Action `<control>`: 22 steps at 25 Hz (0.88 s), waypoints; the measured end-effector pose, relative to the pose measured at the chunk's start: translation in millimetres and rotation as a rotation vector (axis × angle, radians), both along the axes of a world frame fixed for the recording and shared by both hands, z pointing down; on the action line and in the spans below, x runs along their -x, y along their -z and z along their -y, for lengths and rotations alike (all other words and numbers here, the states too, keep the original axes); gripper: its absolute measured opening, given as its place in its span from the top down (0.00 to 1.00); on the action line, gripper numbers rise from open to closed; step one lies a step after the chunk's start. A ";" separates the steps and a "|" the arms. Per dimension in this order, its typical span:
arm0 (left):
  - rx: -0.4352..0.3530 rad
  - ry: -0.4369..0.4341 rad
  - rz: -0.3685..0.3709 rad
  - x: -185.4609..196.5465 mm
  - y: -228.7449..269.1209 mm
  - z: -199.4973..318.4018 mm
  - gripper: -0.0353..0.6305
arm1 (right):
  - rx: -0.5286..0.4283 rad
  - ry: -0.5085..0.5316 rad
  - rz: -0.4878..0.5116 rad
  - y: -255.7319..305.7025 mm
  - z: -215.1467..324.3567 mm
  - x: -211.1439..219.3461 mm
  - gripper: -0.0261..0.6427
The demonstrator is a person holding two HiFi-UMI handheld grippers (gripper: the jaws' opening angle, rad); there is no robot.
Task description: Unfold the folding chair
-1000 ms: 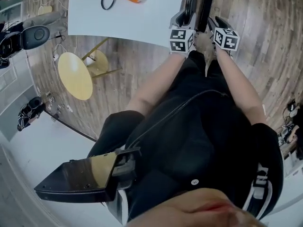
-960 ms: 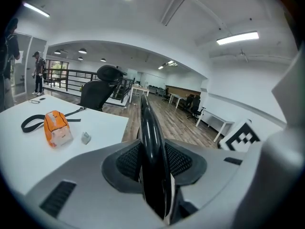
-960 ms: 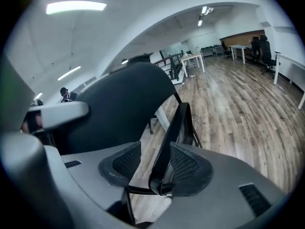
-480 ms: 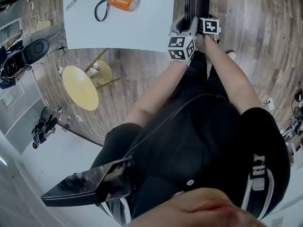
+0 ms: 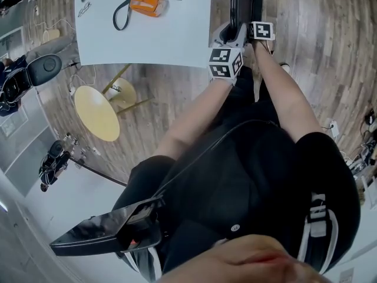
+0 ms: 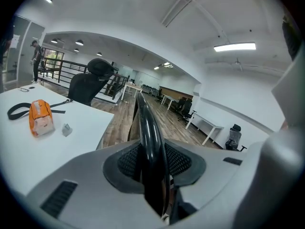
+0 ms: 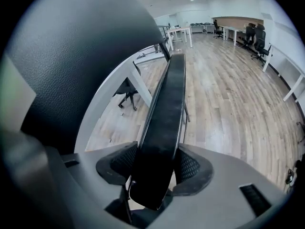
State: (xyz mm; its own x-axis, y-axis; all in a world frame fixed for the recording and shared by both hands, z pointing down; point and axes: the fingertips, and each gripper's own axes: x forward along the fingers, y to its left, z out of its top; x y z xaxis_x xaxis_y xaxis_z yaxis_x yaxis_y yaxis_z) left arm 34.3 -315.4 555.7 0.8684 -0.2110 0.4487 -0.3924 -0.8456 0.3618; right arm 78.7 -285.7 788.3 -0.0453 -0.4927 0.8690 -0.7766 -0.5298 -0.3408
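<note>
black folded chair [image 5: 257, 2] is pinched at a thin edge by the left gripper [image 6: 151, 163], while the right gripper [image 7: 155, 168] has just been closing its jaws onto a broader panel.

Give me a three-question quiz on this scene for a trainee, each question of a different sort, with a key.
1. True or false: the orange pouch lies on the floor.
2. What stands between the jaws of the right gripper? A: a table leg. B: a black part of the folding chair. C: nothing.
3. What colour is the round stool near the table?

Key
1. False: it lies on the white table.
2. B: the jaws have just been closing and their pads now press on that black part.
3. Yellow.
</note>
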 end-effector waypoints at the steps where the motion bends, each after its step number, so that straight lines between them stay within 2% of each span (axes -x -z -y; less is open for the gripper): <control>1: 0.000 0.002 -0.003 -0.3 0.1 -0.4 0.78 | 0.008 -0.001 -0.009 -2.5 -5.9 -5.8 0.62; 4: -0.006 0.001 -0.013 -4.3 1.1 -3.9 0.78 | 0.012 0.007 -0.018 -8.9 -20.5 -19.3 0.62; 10: -0.012 -0.001 -0.007 -10.6 -0.6 -15.3 0.78 | -0.054 -0.015 0.048 -13.3 -49.6 -37.6 0.63; 22: 0.049 0.001 0.003 4.5 -28.3 3.5 0.78 | -0.183 -0.023 0.274 -51.8 -126.1 -95.8 0.64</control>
